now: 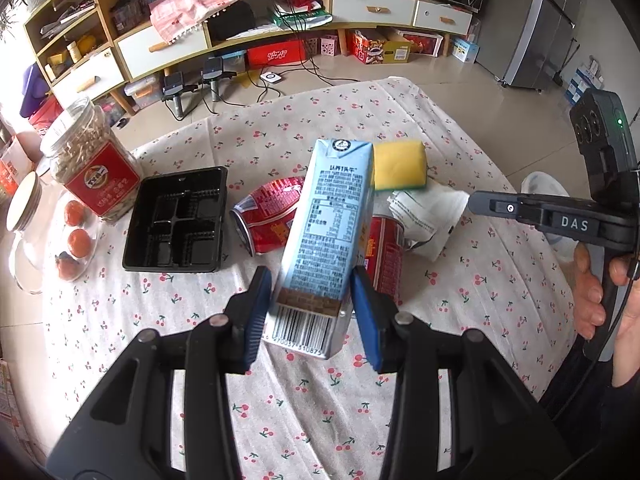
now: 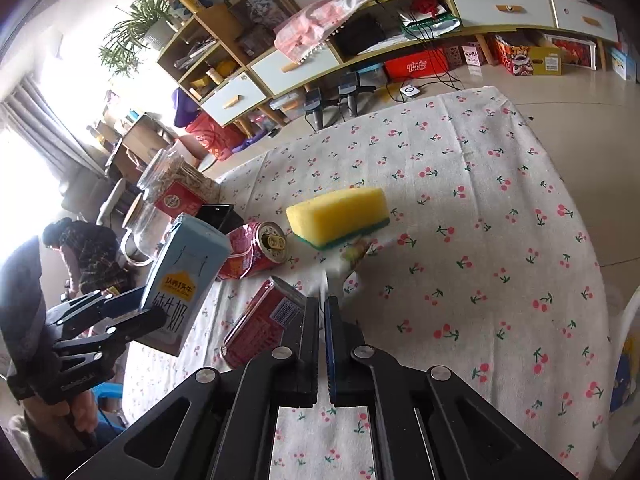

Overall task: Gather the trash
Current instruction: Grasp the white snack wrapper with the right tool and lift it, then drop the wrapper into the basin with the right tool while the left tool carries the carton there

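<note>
Left gripper [image 1: 312,312] clamps the milk carton [image 1: 326,220] low on its stiff sides; it looks light and crushable; right gripper [image 2: 322,312] closed empty.

Left gripper [image 1: 312,308] low in centre frame, jaws clamped on something held. Right gripper [image 2: 322,344] bottom centre, jaws pressed together. Bare hand [image 1: 596,300] gripping handle, right edge.

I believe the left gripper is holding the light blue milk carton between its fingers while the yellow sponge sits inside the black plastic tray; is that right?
Nearly. The left gripper does hold the light blue milk carton, but the yellow sponge is not inside the black plastic tray. It lies on the cherry-print tablecloth, apart from the tray, past the crushed red cans. The left wrist view shows this.
</note>
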Tool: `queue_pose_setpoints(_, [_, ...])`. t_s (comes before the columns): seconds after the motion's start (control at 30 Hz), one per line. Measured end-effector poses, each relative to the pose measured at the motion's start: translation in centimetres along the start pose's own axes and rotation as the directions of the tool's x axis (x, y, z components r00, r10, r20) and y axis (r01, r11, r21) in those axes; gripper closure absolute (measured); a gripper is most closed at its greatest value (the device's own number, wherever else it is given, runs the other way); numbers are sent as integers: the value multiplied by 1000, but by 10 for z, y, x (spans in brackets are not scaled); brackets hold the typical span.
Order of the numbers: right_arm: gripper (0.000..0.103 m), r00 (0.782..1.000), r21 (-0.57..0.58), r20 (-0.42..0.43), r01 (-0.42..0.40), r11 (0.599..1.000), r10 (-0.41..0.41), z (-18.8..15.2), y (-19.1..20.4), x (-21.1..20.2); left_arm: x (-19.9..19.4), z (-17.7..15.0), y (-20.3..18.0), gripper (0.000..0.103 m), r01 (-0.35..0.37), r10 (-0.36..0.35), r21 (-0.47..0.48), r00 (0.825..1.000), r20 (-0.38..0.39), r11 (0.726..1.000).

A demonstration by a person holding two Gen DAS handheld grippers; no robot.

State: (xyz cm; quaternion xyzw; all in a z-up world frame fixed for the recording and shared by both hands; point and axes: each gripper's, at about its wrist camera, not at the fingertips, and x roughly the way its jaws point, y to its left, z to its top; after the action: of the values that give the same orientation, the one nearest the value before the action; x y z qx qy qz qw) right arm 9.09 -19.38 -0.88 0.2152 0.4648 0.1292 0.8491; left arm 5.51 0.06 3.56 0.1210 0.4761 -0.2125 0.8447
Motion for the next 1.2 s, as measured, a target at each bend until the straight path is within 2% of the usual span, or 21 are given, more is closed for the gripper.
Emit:
queue_pose_setpoints(0.07, [100,999,1,-16,-31,1000,31,-2,2,-6,-1,0,-3,60,15,-15,3,1000,5,1000])
queue_pose_setpoints(0.17, [100,999,-16,-32,1,1000,-1,-6,0,-5,-2,0,-8,60,18,-18,11,1000,8,1000])
queue_pose_setpoints(0.3, [98,999,23,-45,29,999,-28,-6,-16,9,-1,-1,-11,60,19,-19,13,1000,6,1000])
queue_pose_setpoints(0.37, [88,996,61,-55,71,996,-67,-4,-25,16,-2,-1,-10,60,20,-20,14,1000,7,1000])
queue_pose_setpoints(0.4, [75,994,75,-61,90,993,-86,-3,-29,18,-2,-1,-10,60,20,-20,12,1000,7,1000])
queue_pose_setpoints(0.43, [56,992,93,-66,114,989,-108,-2,-33,21,-2,-1,-9,60,21,-21,10,1000,7,1000])
queue_pose_setpoints(0.5, [41,990,127,-60,138,982,-131,-2,-39,24,-2,-1,-9,60,21,-21,5,1000,8,1000])
queue_pose_setpoints(0.7, [42,992,202,-84,113,973,-98,-6,-52,48,-3,0,-9,60,22,-22,0,1000,16,1000])
queue_pose_setpoints(0.73, [46,991,191,-84,120,974,-106,-7,-50,51,-3,0,-9,60,23,-23,0,1000,17,1000])
queue_pose_setpoints(0.77, [54,990,158,-61,138,978,-130,-7,-45,52,-3,-1,-9,60,24,-24,-1,1000,18,1000])
queue_pose_setpoints(0.8, [76,988,123,-61,145,982,-138,-8,-39,54,-3,-1,-9,60,25,-25,-2,1000,18,1000])
queue_pose_setpoints(0.87, [84,992,105,-59,120,987,-114,-8,-33,51,-4,-1,-8,60,25,-25,-6,1000,19,1000])
queue_pose_setpoints(1.0, [94,995,-15,-11,104,994,-104,-4,-3,24,-6,0,-6,60,39,-38,-9,999,22,999])
queue_pose_setpoints(1.13, [94,992,-196,72,114,974,-101,-8,39,-14,-8,0,-10,60,56,-56,-1,998,28,998])
queue_pose_setpoints(1.17, [94,989,-234,81,136,963,-120,-11,46,-19,-9,0,-11,60,58,-58,3,998,29,998])
queue_pose_setpoints(1.2, [94,979,-268,84,199,942,-183,-14,49,-19,-8,0,-12,60,60,-60,5,998,29,998])
